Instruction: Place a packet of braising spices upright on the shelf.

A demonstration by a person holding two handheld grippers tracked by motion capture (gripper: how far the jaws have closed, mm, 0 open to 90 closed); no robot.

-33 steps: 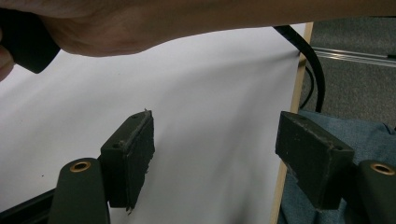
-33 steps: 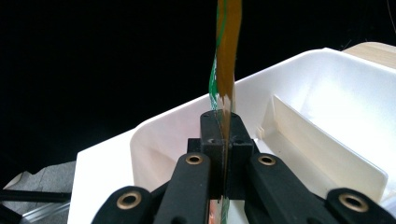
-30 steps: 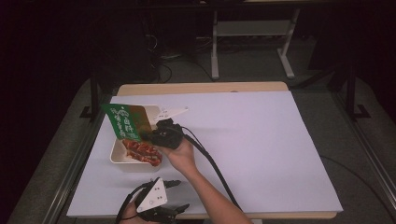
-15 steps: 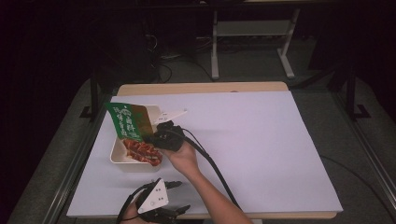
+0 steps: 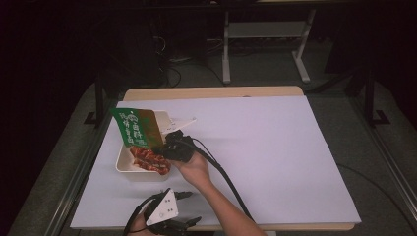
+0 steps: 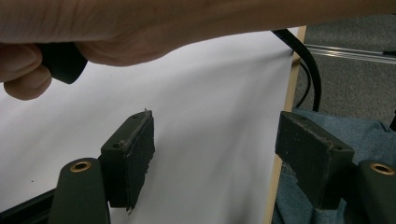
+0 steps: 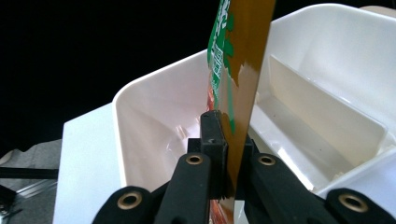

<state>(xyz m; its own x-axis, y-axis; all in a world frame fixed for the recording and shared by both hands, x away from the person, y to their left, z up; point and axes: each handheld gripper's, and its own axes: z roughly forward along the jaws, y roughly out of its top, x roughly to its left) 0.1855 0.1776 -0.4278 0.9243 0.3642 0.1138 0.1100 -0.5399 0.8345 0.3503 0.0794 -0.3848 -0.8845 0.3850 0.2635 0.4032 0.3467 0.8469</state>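
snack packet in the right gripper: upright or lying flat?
Upright, tilted a little. The packet stands on edge above the white container, its lower end pinched in the right gripper.

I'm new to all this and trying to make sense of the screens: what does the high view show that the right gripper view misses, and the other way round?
High view alone: the whole table, the person's right hand, and the left gripper near the table's front edge.

Right gripper view alone: the right gripper, its jaws shut on the edge of the green packet, and a divider inside the white container.

Both: the packet held over the container.
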